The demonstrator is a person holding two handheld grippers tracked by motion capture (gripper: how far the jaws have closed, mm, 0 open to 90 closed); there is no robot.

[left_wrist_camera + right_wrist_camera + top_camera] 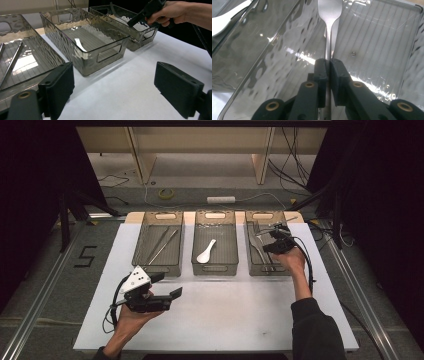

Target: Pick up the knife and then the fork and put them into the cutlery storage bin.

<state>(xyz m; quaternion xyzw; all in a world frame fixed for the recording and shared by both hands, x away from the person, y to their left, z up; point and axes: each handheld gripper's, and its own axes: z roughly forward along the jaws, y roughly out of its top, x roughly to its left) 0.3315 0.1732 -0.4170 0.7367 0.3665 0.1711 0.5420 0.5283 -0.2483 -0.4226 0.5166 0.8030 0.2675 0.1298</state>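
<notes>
A: Is anything being held at this moment?

B: A metal utensil (329, 37) is being pinched by its thin handle between the nearly closed jaws of the right gripper (329, 72), over the right-hand bin (287, 227). Its flat, broad end is being pointed away into that bin. Nothing is being held by the left gripper (167, 287); its jaws are being kept wide apart above the bare white table (225, 320), in front of the left bin (175, 220).

A: How far along is the sorting judged to be?

B: It is judged to be partly done. A pair of long metal pieces (162, 245) is lying in the left bin and a white spoon (206, 251) in the middle bin (235, 222). No loose cutlery is being seen on the table, so little is thought to be left beyond the piece now in the grip.

A: What is being hidden?

B: Whether the utensil is being set down or lifted out cannot be told. Its tip is being cut off at the top of the right gripper view, so fork or spatula is not being settled. Other pieces in the right bin are being blurred by the rippled walls and covered by the hand.
</notes>
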